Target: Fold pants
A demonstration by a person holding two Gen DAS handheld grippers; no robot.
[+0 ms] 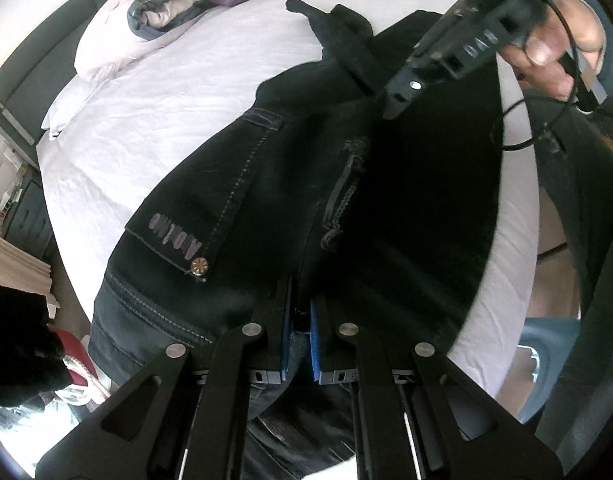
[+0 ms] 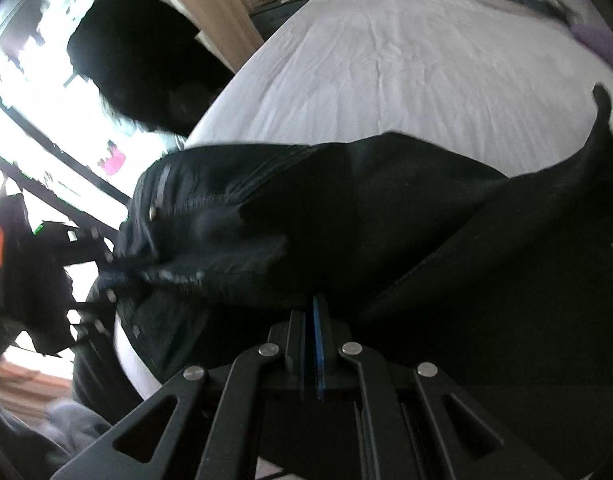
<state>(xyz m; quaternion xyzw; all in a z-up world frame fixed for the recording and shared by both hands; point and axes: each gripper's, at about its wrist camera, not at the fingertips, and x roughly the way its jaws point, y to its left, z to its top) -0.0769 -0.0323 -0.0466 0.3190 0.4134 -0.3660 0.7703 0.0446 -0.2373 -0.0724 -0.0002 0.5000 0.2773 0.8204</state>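
Denim pants (image 1: 242, 200), black and stitched, pinched by left gripper (image 1: 302, 320) and right gripper (image 2: 312, 320) over wrinkled white sheet (image 1: 154, 112).

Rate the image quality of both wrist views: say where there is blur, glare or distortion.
Left wrist view: sharp, with strong fisheye bending of the bed; the black pants lose detail in shadow on their right side. Right wrist view: motion-blurred, most of all over the pants; the window at left is blown out to white, leaving dark shapes before it as silhouettes.
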